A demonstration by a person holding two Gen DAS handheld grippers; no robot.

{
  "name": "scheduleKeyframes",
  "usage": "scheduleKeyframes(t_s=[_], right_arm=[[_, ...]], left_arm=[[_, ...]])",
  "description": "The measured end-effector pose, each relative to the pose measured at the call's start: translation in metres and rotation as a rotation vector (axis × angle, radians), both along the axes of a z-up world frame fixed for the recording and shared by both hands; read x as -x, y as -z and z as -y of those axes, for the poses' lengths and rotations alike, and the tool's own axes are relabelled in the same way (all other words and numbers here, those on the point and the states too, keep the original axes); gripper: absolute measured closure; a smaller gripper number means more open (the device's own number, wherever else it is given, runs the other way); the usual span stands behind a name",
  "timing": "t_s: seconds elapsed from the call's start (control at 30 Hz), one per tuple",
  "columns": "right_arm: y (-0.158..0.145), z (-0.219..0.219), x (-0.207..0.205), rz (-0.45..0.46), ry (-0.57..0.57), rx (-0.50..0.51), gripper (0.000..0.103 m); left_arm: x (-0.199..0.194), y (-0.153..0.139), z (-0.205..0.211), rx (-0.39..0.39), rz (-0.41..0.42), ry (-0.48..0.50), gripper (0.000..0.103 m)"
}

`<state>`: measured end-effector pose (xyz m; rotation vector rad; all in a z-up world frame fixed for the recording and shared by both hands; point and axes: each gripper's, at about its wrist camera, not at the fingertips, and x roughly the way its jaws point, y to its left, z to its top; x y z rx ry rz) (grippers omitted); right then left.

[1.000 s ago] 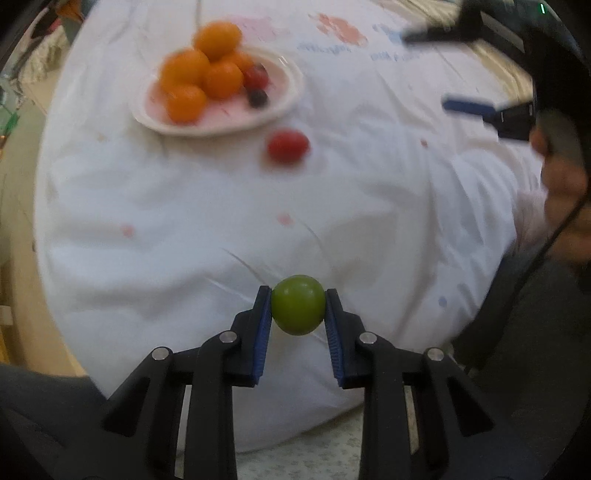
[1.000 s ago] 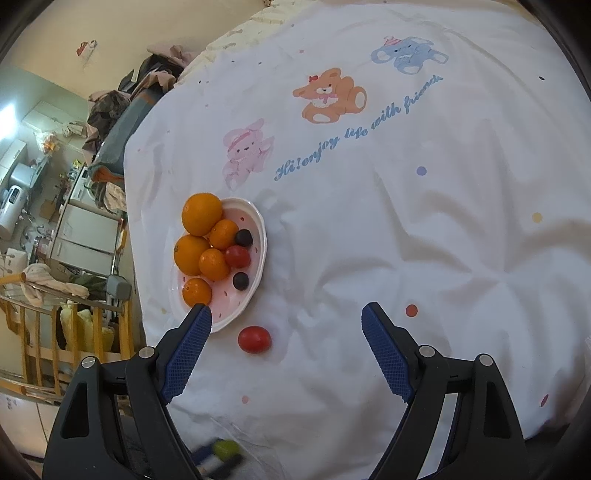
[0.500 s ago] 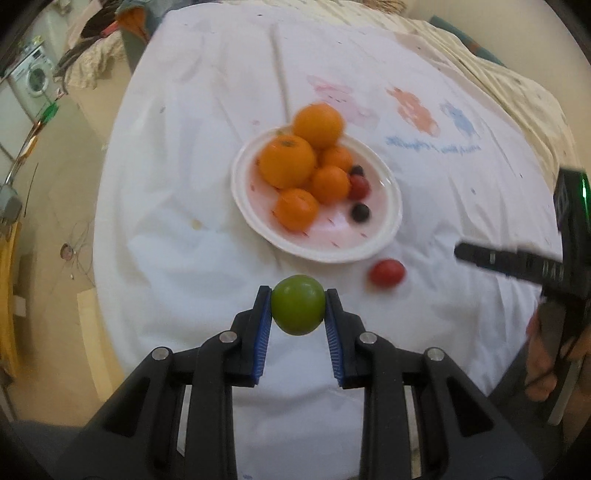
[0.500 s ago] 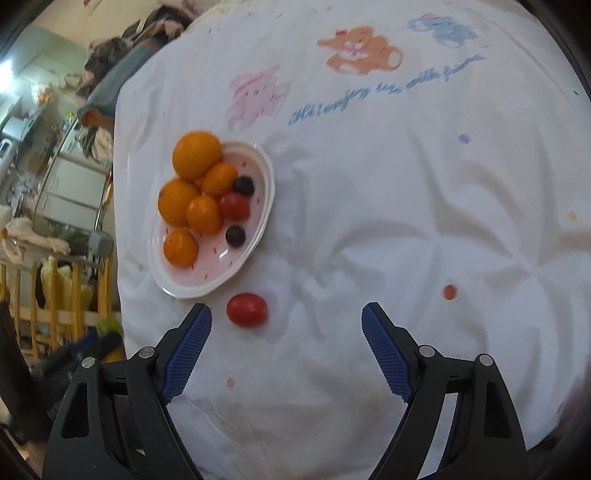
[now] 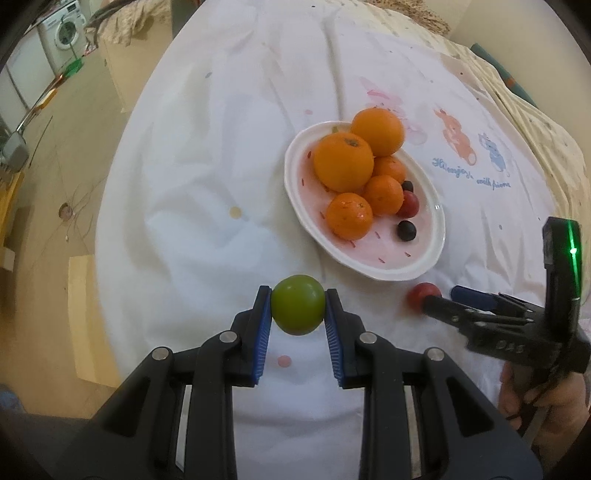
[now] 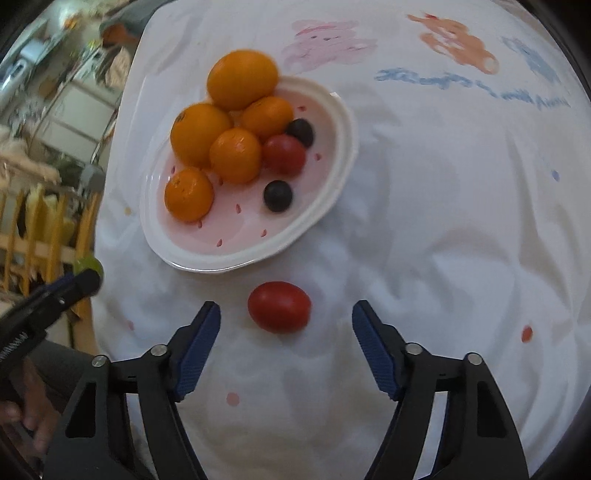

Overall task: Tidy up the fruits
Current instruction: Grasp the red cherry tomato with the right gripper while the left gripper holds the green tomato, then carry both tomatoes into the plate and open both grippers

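Observation:
My left gripper (image 5: 298,306) is shut on a green fruit (image 5: 298,304) and holds it above the white cloth, just short of the white oval plate (image 5: 424,266). The plate holds several oranges (image 5: 343,162), a red tomato (image 5: 408,205) and two dark grapes (image 5: 406,230). My right gripper (image 6: 286,325) is open, its jaws on either side of a loose red tomato (image 6: 279,306) that lies on the cloth in front of the plate (image 6: 332,206). The right gripper also shows in the left wrist view (image 5: 439,299), next to that tomato (image 5: 421,293).
The table carries a white cloth (image 6: 443,221) with cartoon animals and blue writing at the far side. Its left edge drops to the floor, where a washing machine (image 5: 61,27) and a wooden rail (image 6: 44,236) stand.
My left gripper has carried the green fruit closer to the plate. My right gripper has come down and forward, so the loose red tomato now lies between its open jaws.

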<state>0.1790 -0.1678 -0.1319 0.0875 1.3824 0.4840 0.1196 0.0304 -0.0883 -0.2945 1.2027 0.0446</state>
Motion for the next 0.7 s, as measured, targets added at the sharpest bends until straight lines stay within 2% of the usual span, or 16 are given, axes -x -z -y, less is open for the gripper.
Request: scheduleKeyframes(t_s=[0.13, 0.2, 0.23, 0.4, 0.53, 0.7], right_arm=[[0.008, -0.011, 0.002, 0.002, -0.043, 0.047, 0.042], [0.009, -0.013, 0.005, 0.008, -0.065, 0.061, 0.059], [0.009, -0.014, 0.006, 0.012, -0.074, 0.061, 0.062], [0.001, -0.011, 0.01, 0.021, -0.093, 0.046, 0.062], [-0.011, 0.0, 0.015, 0.029, -0.063, 0.01, 0.062], [-0.04, 0.021, 0.013, 0.12, 0.013, -0.054, 0.062]], left_arm=[[0.0, 0.0, -0.002, 0.006, -0.002, -0.006, 0.079], [0.0, -0.002, -0.004, 0.0, 0.007, -0.021, 0.079], [0.0, -0.003, -0.005, -0.003, 0.012, -0.032, 0.079], [-0.001, -0.002, -0.009, 0.032, 0.002, -0.053, 0.079], [-0.002, -0.001, -0.008, 0.034, -0.001, -0.046, 0.079], [-0.002, 0.0, -0.007, 0.027, -0.012, -0.045, 0.079]])
